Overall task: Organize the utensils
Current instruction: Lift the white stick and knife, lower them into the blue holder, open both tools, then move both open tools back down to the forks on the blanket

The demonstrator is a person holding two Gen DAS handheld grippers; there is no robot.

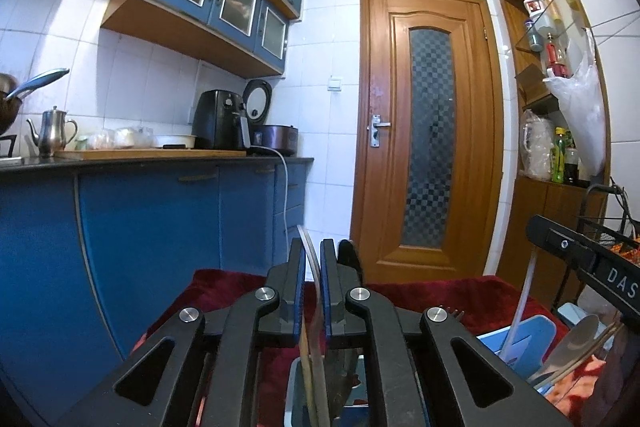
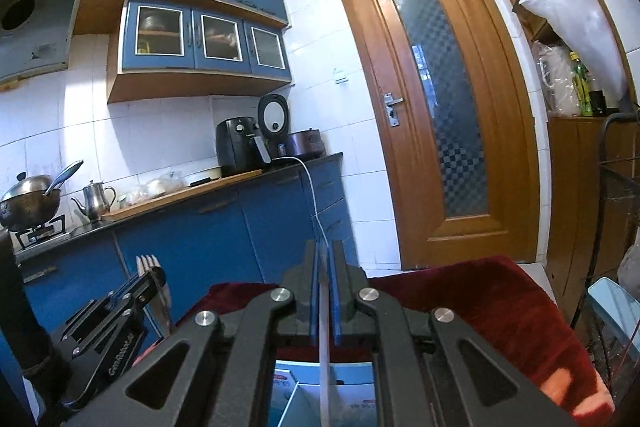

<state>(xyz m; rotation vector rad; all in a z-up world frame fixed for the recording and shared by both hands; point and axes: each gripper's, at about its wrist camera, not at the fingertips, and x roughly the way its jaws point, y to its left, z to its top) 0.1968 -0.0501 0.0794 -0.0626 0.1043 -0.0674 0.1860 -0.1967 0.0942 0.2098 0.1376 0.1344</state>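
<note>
The left gripper (image 1: pixel 313 267) is clamped on a thin wooden-handled fork (image 1: pixel 310 311) that stands upright between its blue pads, tines up, its lower end over a pale blue plastic tray (image 1: pixel 292 387). The right gripper (image 2: pixel 324 267) pinches a slim white chopstick-like stick (image 2: pixel 324 359), also upright, above the tray on the dark red velvet cloth (image 2: pixel 460 291).

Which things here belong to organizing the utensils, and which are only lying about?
For the job: fork, white stick, spoon, blue box.
Lying about: kettle, air fryer, wok, bottles.
</note>
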